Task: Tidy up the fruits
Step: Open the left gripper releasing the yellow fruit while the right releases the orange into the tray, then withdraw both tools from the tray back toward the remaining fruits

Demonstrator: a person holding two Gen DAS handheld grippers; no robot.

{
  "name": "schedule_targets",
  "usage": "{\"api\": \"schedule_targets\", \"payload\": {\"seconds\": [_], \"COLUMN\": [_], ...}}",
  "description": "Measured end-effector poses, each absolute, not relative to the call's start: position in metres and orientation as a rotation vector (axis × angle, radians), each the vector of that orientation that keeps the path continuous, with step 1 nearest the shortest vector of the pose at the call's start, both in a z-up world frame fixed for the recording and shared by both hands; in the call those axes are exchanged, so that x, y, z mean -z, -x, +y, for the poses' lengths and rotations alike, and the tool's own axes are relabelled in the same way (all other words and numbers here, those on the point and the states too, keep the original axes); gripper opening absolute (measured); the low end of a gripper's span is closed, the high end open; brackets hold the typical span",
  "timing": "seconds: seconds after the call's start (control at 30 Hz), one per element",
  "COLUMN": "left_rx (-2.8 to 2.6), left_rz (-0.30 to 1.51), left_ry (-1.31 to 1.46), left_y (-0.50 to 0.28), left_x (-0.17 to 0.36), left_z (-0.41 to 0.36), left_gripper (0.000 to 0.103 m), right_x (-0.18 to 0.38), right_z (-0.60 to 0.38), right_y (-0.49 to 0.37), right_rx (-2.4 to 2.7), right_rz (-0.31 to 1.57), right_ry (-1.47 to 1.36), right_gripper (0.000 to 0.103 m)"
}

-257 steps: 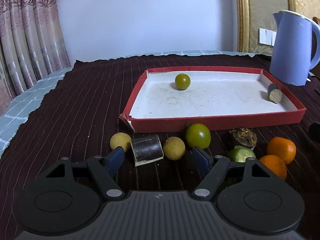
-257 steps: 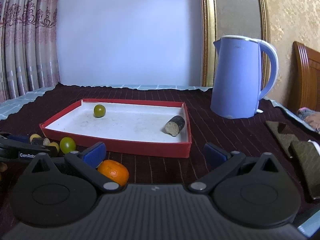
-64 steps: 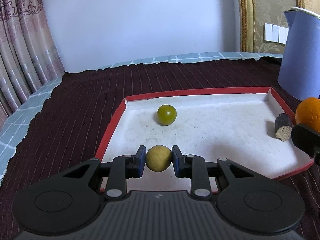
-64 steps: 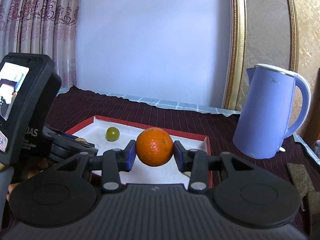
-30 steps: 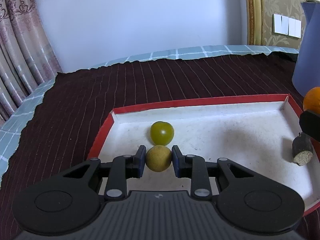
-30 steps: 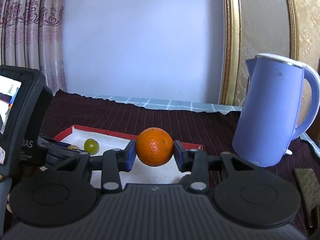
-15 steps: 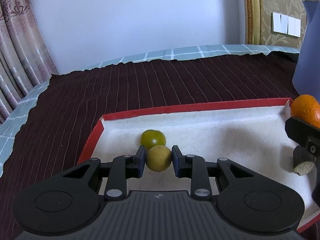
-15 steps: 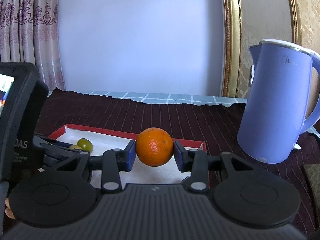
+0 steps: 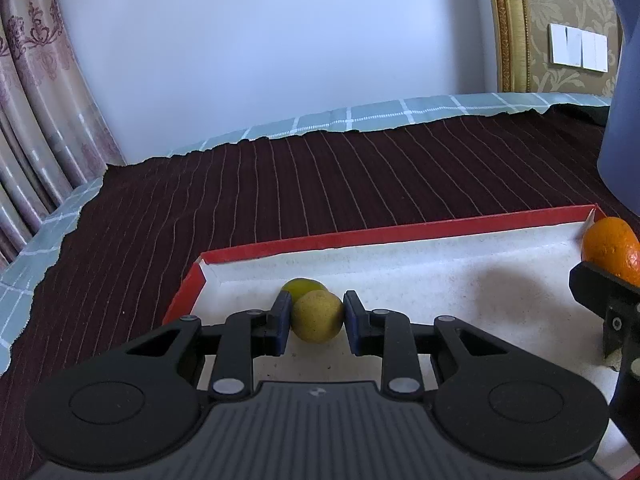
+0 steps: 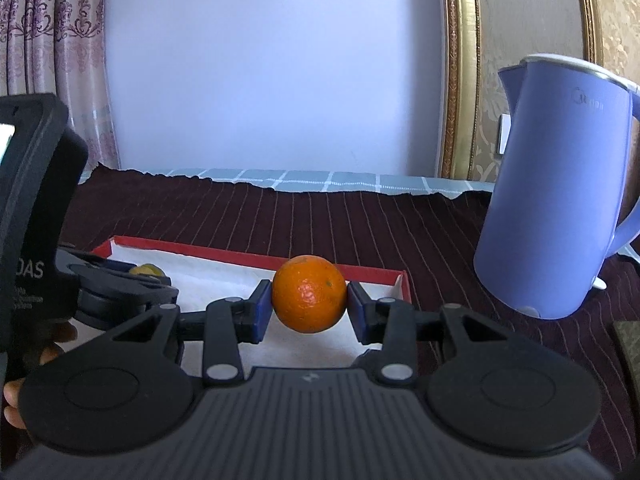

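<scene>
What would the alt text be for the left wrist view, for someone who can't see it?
The left gripper grips a small yellow fruit over a red tray, with a green fruit just behind it. At the right edge an orange sits in the right gripper.

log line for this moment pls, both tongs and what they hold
left tongs: shut on yellow fruit, over red tray | right tongs: shut on orange, over tray | green fruit in tray
</scene>
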State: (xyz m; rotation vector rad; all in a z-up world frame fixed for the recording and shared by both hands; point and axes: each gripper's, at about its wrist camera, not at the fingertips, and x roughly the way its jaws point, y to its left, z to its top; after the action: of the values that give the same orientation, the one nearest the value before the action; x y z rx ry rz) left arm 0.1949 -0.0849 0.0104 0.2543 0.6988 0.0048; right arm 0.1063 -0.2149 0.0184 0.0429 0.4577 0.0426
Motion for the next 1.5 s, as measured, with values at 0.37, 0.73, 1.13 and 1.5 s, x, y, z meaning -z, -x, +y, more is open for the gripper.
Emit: {"api": "schedule_targets", "payload": {"seconds": [0.37,0.73,1.13,1.5], "left_rx": [0.01,0.004,0.024,0.037], "left_rz": [0.706,0.677,0.681,0.679], "left_ry": [-0.26,-0.256,-0.213,-0.161], "left_y": [-0.191,-0.176,-0.155,-0.129], "left_x": [-0.01,-0.014,-0.018,-0.018], "left_z": [-0.086,-0.081,-0.062,-0.042], "left_gripper": [0.032,0.062,0.062,0.062], "right_x": [-0.012,-0.013,-0.015,-0.019], "right_z": [-0.218,-0.218,-0.215,-0.206], "right_y": [-0.109,-0.104,-0.09,-0.07], "right_rx": [-0.038,-0.032,-0.022,-0.028], "right_rz": [0.477,0.454,0.44,0.404], "right_ry": [-0.055,-0.056,-0.054,-0.042], "right_gripper": [0.038,0.05,0.06,0.087]}}
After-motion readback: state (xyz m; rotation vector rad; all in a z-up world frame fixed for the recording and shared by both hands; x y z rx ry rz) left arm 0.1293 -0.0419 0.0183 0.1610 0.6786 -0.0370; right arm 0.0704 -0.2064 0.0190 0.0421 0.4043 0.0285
